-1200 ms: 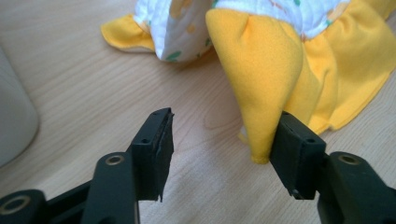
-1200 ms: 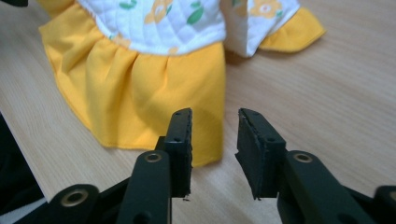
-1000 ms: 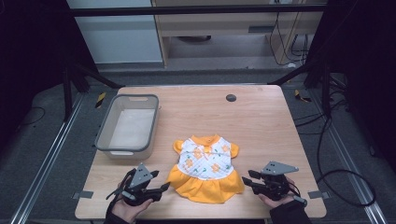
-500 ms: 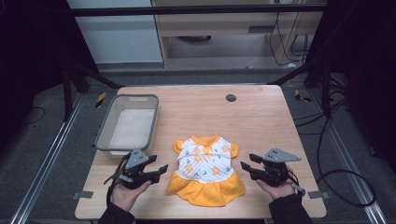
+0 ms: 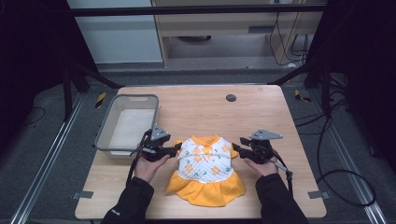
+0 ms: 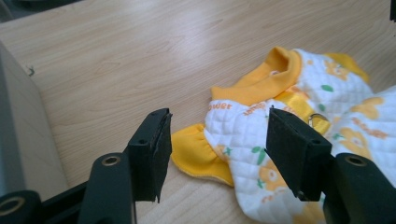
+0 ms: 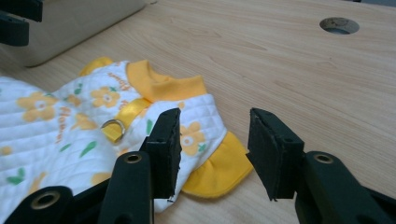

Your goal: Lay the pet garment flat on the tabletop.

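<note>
Left gripper view shows the left gripper (image 6: 215,154) with jaws apart over one yellow sleeve of the little dress (image 5: 205,168), unclamped, while the right gripper (image 7: 212,154), just closing slightly, stands released at the other sleeve, the dress lying flat on the wooden table (image 5: 261,116) beside the grey bin (image 5: 103,135).

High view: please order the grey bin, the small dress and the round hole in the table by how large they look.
1. grey bin and small dress: they look alike in size, so I do not rank them.
2. round hole: clearly the smallest.
</note>
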The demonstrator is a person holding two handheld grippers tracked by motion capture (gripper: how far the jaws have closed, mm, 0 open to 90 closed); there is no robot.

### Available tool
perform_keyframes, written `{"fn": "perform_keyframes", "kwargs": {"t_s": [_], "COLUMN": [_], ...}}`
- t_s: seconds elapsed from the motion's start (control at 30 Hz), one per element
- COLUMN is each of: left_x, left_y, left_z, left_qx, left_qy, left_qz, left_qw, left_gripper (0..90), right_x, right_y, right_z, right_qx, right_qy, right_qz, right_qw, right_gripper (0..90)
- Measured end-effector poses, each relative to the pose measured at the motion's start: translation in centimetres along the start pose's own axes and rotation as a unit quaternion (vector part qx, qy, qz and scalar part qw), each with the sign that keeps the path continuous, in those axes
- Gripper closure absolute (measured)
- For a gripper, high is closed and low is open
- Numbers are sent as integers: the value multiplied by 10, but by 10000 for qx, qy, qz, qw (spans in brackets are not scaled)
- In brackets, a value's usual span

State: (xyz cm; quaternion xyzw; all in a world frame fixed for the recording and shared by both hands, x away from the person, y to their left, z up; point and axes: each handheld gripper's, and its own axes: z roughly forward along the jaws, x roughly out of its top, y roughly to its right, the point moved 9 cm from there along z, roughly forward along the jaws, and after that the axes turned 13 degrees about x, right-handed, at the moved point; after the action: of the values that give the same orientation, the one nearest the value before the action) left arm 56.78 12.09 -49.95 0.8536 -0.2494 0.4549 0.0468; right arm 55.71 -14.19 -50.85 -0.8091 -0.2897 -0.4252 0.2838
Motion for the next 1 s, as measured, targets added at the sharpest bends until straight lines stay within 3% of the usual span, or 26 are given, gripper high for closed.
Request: {"fn": "perform_keyframes", "kwargs": {"t_s": [0.1,0.27,0.4,0.47,0.53,0.67,0.8,0.9,1.0], "left_x": [-9,-21,-24,-27,-27,-29,-33,-33,-33], "left_y": [-1,-1,2,3,4,5,10,13,16], "left_z": [21,41,46,49,50,52,55,55,54], "left_qx": [-1,-58,-100,-28,-25,-63,-144,-98,-130], "left_qy": [-244,-510,-551,-608,-598,-640,-672,-601,-621], "left_qz": [28,-53,-76,76,85,83,67,117,123], "left_qw": [9997,9987,9984,9981,9982,9979,9976,9981,9979], "left_gripper": [413,417,430,435,436,491,542,641,700], "right_x": [-5,-15,-21,-26,-27,-30,-31,-31,-31], "right_y": [11,18,20,21,21,21,18,13,11], "right_z": [15,31,39,45,46,48,49,51,51], "right_qx": [-87,-86,-25,20,21,-10,-4,95,143], "right_qy": [-213,-465,-607,-693,-710,-783,-868,-936,-946], "right_qz": [58,83,77,69,109,42,-10,-49,2], "right_qw": [9997,9988,9981,9976,9974,9969,9962,9956,9954], "right_gripper": [548,541,538,533,534,550,627,745,799]}}
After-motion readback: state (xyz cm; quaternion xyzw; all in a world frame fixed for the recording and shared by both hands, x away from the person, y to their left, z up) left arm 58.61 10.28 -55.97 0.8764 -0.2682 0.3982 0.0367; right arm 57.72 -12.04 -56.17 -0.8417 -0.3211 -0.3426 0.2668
